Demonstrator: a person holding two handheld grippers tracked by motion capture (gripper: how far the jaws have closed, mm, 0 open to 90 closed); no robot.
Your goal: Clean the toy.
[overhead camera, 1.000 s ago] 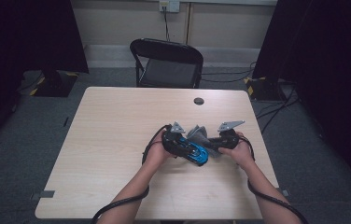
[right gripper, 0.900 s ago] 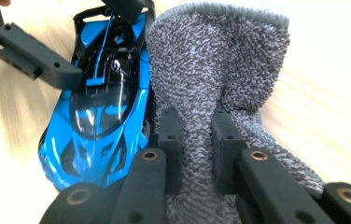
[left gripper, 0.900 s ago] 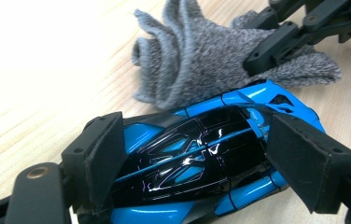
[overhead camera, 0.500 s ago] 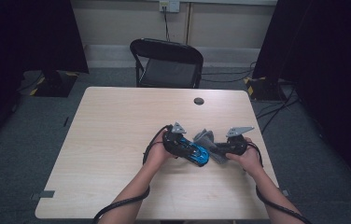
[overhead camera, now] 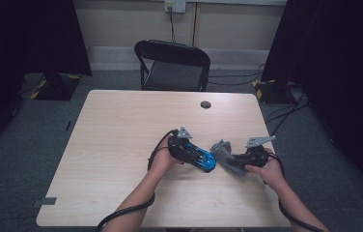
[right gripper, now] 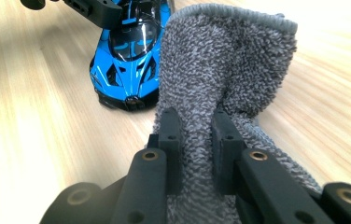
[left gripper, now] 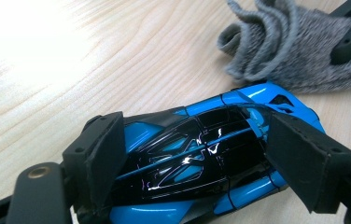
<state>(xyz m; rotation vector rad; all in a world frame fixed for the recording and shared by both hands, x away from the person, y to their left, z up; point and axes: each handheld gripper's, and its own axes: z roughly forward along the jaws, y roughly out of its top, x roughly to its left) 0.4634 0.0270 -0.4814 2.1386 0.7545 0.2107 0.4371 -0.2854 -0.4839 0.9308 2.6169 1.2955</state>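
Note:
A blue and black toy car (overhead camera: 202,158) (left gripper: 197,158) (right gripper: 129,51) rests on the wooden table (overhead camera: 121,125). My left gripper (overhead camera: 189,152) (left gripper: 201,163) is shut on the car, one jaw against each side of its body. A grey cloth (overhead camera: 223,153) (left gripper: 295,51) (right gripper: 225,60) lies just right of the car's nose. My right gripper (overhead camera: 235,162) (right gripper: 196,149) is shut on a fold of this cloth, which rises bunched above the jaws. Cloth and car stand close together; whether they touch is unclear.
A black folding chair (overhead camera: 174,65) stands behind the table's far edge. A small dark round cap (overhead camera: 205,104) sits in the tabletop near that edge. Dark curtains hang at both sides, and cables (overhead camera: 286,111) lie on the floor at the right.
My right gripper has drawn the grey cloth to the right, away from the top of the car. The left gripper and the car have stayed in place.

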